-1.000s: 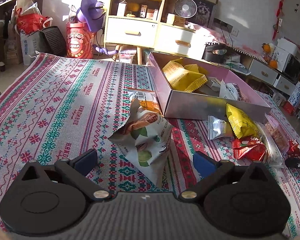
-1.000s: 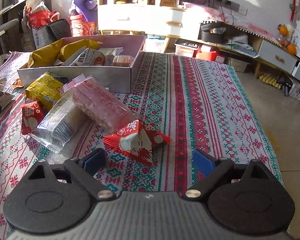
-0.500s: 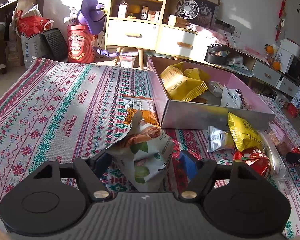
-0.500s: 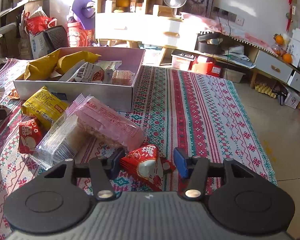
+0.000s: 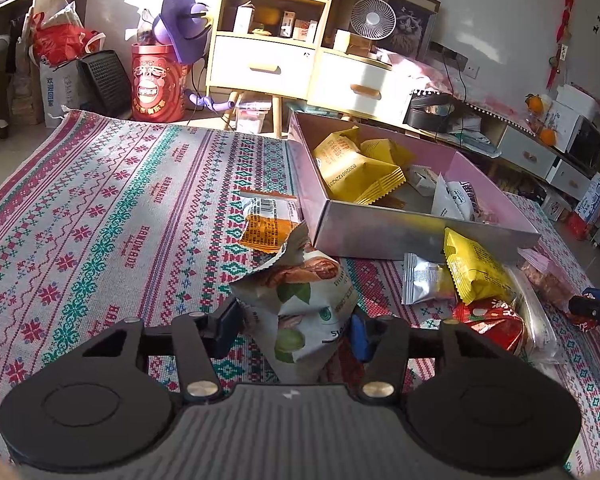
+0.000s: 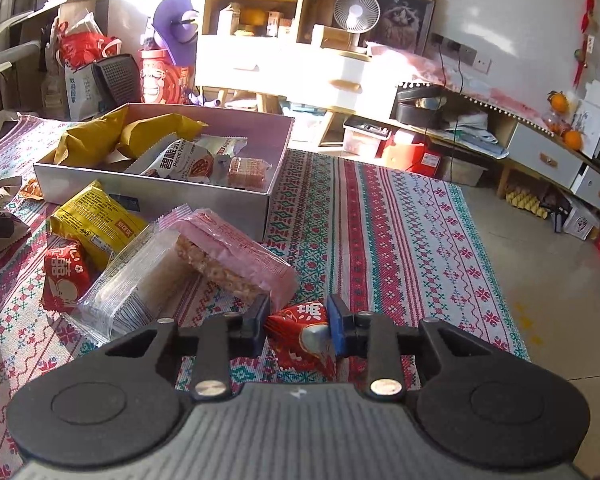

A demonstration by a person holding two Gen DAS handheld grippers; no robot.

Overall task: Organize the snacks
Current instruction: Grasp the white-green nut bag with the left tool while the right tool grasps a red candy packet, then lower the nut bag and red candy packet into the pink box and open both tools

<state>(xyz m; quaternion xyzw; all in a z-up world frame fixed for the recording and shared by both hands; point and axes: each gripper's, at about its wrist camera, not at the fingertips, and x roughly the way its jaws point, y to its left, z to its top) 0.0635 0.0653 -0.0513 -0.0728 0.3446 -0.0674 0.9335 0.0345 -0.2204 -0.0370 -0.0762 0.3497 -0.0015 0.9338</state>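
A: Left wrist view: the left gripper (image 5: 294,330) has just been closing its jaws, and the white nut-snack bag (image 5: 300,300) with green and brown print stands between them on the patterned cloth (image 5: 100,208). Both pads touch the bag's sides, so it looks gripped.

B: And where is the box?

A: The open box (image 5: 420,232) sits just beyond the bag, to the right. 2 yellow packets (image 5: 356,164) lie inside it with a white packet (image 5: 456,200). An orange packet (image 5: 268,224) lies on the cloth against the box's near corner.

B: The right side?

A: In the right wrist view the right gripper (image 6: 298,328) has also just been closing, down to a narrow gap, and it pinches a small red packet (image 6: 300,336) on the cloth, both pads pressed to it. Just beyond it lie a pink-wrapped bar (image 6: 236,256) and a clear-wrapped wafer pack (image 6: 140,280), touching each other. A yellow bag (image 6: 96,220) and another red packet (image 6: 64,280) lie left of those, near the box front.
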